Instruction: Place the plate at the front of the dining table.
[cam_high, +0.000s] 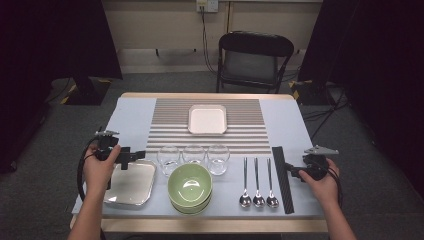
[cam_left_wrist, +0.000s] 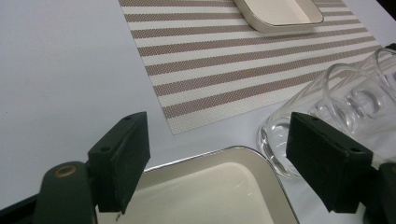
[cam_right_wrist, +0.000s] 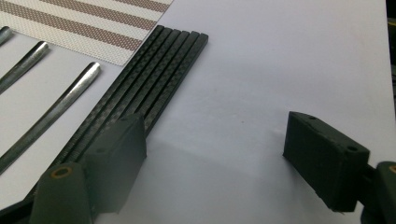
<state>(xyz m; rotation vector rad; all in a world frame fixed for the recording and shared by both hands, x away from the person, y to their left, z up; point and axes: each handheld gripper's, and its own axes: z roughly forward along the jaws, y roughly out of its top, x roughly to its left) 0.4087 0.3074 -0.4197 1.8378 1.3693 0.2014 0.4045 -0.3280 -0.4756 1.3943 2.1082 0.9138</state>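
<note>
My left gripper (cam_high: 131, 157) hangs open over the far corner of a silver-rimmed square plate (cam_high: 131, 184) at the table's front left. In the left gripper view the left gripper (cam_left_wrist: 219, 140) has its jaws wide apart, with the plate (cam_left_wrist: 210, 186) below them and a clear glass (cam_left_wrist: 327, 98) by the right jaw. My right gripper (cam_high: 292, 170) is open just right of a bundle of black chopsticks (cam_high: 282, 179). In the right gripper view the right gripper (cam_right_wrist: 215, 140) holds nothing, and the chopsticks (cam_right_wrist: 154, 84) run past its left jaw.
A striped placemat (cam_high: 207, 140) carries a white square dish (cam_high: 207, 119). Three glasses (cam_high: 193, 154) stand in a row behind stacked green bowls (cam_high: 190, 186). Three spoons (cam_high: 257, 182) lie left of the chopsticks. A chair (cam_high: 254, 60) stands beyond the table.
</note>
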